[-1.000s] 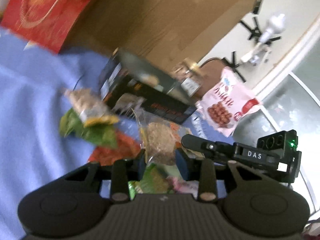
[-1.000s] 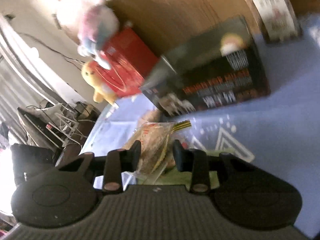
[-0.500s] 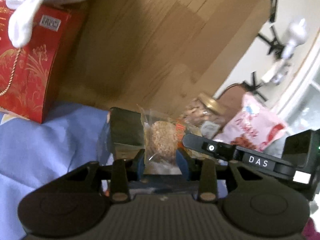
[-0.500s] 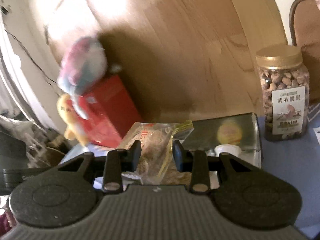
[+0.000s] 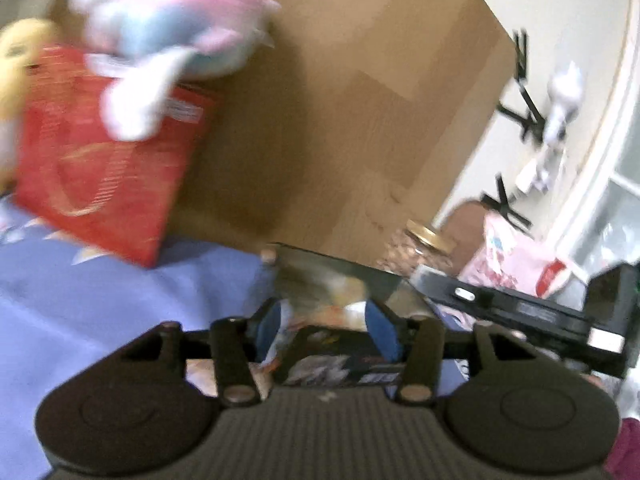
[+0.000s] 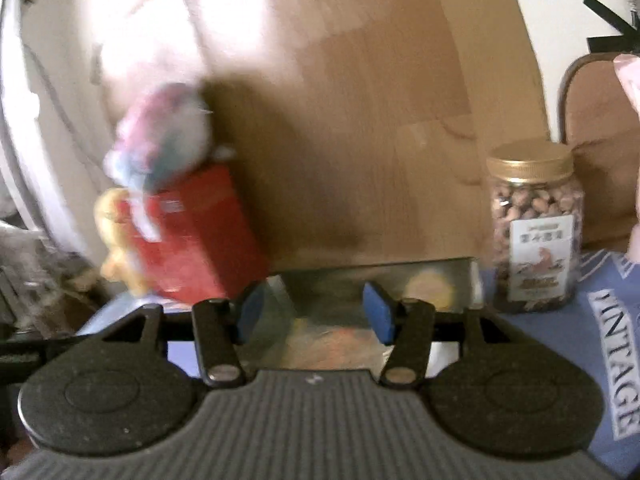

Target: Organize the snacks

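A black snack box (image 5: 340, 274) stands on the blue cloth against a wooden board, with its top facing me. My left gripper (image 5: 326, 324) hangs just over it and its jaws are opening. A blurred snack packet (image 5: 328, 312) lies loose between the blue pads (image 5: 272, 320), and neither pad presses on it. In the right wrist view the same box (image 6: 380, 276) sits right under my right gripper (image 6: 314, 314), whose jaws are also opening. A blurred tan and orange packet (image 6: 332, 342) is low between its pads, free of them.
A red gift box (image 5: 100, 160) with plush toys (image 5: 172, 24) on top stands to the left. A gold-lidded jar of nuts (image 6: 536, 232) stands right of the black box, and a pink snack bag (image 5: 516, 260) lies behind it. A wooden board (image 5: 340, 120) closes off the back.
Both pairs of jaws have spread apart. The packets they pinched upright half a second ago now sit lower and blurred, loose over the black box. Both views have tilted up.
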Tool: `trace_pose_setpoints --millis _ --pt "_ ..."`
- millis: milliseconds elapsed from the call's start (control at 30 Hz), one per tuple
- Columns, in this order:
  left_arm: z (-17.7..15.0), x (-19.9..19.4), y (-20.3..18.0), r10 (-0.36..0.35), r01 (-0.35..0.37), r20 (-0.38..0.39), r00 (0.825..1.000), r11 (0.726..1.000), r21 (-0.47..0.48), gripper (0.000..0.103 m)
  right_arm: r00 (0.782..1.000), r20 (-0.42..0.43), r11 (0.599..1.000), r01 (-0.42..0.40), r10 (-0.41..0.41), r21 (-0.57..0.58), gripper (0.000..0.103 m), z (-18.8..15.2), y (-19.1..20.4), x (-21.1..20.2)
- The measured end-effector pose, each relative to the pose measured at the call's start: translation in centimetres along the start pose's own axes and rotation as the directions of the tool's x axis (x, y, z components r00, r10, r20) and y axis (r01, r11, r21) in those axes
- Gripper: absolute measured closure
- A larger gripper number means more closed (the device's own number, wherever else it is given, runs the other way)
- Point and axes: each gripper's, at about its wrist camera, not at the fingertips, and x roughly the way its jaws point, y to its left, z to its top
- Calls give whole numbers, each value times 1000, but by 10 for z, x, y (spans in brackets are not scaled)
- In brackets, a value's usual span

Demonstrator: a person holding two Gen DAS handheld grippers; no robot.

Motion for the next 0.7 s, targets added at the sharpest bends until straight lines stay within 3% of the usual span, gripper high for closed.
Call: trace_pose_setpoints --millis 100,200,300,467,567,700 --pt "-18 -24 37 85 -84 2 996 993 -81 54 986 -126 993 -114 111 -24 39 -18 19 5" --pt "-35 -31 67 134 -139 -40 990 977 -162 54 968 -229 990 -122 102 -73 36 -37 37 27" --pt "-48 -29 72 171 -176 -46 984 975 -137 54 949 -301 994 -108 95 -27 32 -47 41 58" --pt "-57 -19 74 131 -136 -45 990 983 -125 54 924 -367 984 -42 103 170 31 -55 32 98" --pt "-60 -12 80 127 -136 -69 989 981 -141 54 917 -387 980 -16 93 199 31 -61 31 113" --pt "-60 -17 88 95 -105 -64 993 975 -195 54 926 -371 989 -17 71 147 34 -64 46 118"
